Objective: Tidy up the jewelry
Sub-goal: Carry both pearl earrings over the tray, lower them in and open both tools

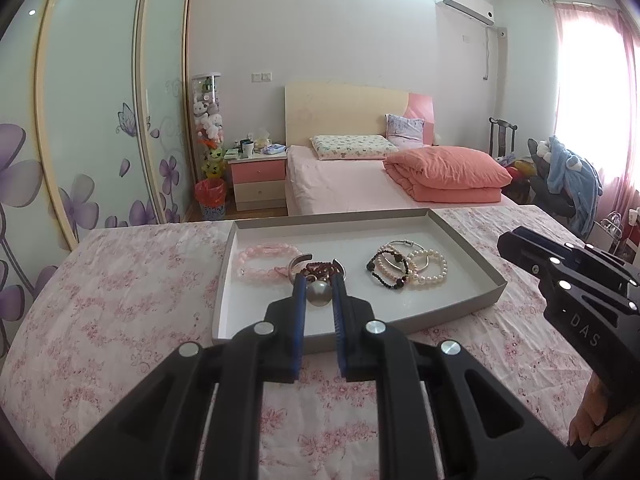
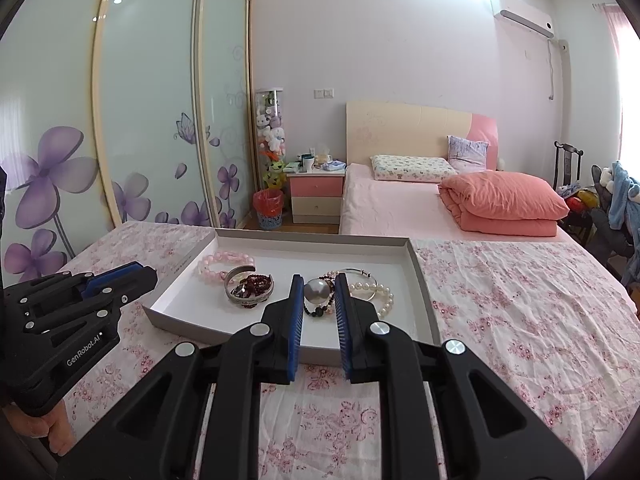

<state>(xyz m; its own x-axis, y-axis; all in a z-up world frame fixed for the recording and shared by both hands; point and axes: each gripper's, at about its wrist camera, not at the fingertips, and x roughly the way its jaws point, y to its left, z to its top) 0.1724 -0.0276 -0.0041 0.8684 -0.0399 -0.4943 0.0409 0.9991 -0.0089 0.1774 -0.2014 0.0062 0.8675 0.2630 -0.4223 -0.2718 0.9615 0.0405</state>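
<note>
We work over a shallow grey tray that rests on a desk covered with a pink floral cloth. The jewelry lies inside it in 2 clusters. On the left sit a pink bead bracelet, a silver cuff and a dark red bead strand. On the right lie a dark bead bracelet, a pearl bracelet and a thin silver bangle.

The left hand-held gripper hovers at the near edge of the left cluster, its fingers parted and holding nothing. The right hand-held gripper is likewise parted and empty before the right cluster.

We judge every piece light. The bead strands are limp, will sag when lifted, and roll under the pads; we take them across several beads. The cuff and bangle are stiff but slick; we pinch across the band.

A round grey boss between each pair of fingers hides part of the pile. The overlaps within each cluster are hard to make out, so tangling cannot be excluded.
</note>
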